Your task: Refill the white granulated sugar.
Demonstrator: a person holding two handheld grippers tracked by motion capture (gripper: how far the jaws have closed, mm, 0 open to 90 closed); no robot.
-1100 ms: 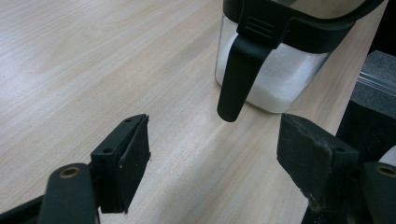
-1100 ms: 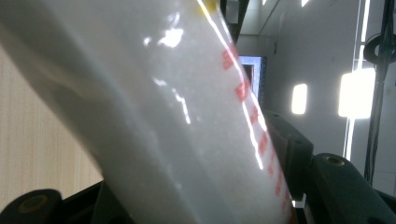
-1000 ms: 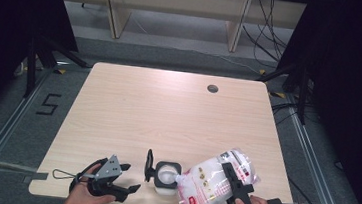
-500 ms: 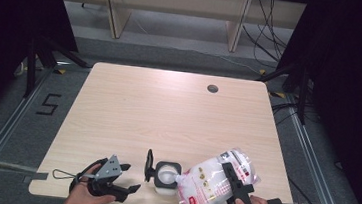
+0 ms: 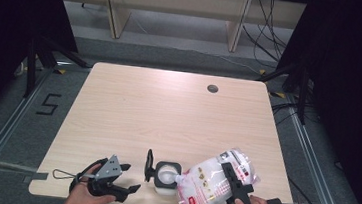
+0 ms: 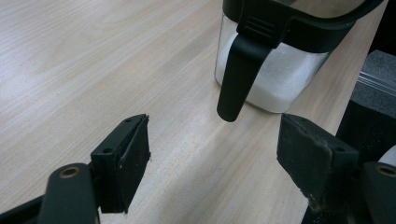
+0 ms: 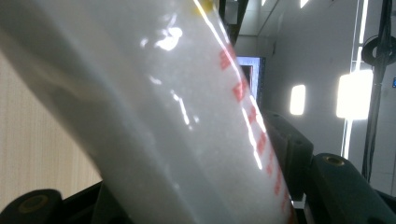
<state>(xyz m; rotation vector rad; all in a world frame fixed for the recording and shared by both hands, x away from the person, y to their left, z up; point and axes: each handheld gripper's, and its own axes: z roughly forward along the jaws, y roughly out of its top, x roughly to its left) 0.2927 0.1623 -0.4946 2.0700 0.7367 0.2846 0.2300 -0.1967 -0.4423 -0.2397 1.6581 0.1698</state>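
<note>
Pour: the right gripper [image 5: 234,185] pinched a bag [image 5: 214,183] of white grains near the desk's [image 5: 168,111] front edge, right of centre.
Bag grip: in the right gripper view the bag [image 7: 154,116] sat squeezed between the black fingers [image 7: 289,154], filling the gap.
Bag axis: in the high view it ran from upper right down to lower left, the low corner tipped over the jar's [image 5: 166,175] open top, touching or just above it — hard to say which.
Jar: at the front edge near the middle, lid flipped up on its left; the left gripper view showed white grains inside the jar [image 6: 275,70] and a black handle [image 6: 236,74] hanging down its side.
Left gripper [image 5: 111,180]: on the desk at the front edge, left of the jar, fingers [image 6: 123,163] spread wide with nothing between them.
Key relation: the jar lay straight ahead of the left fingers, close but apart, so the left hand looked best placed to steady it.
</note>
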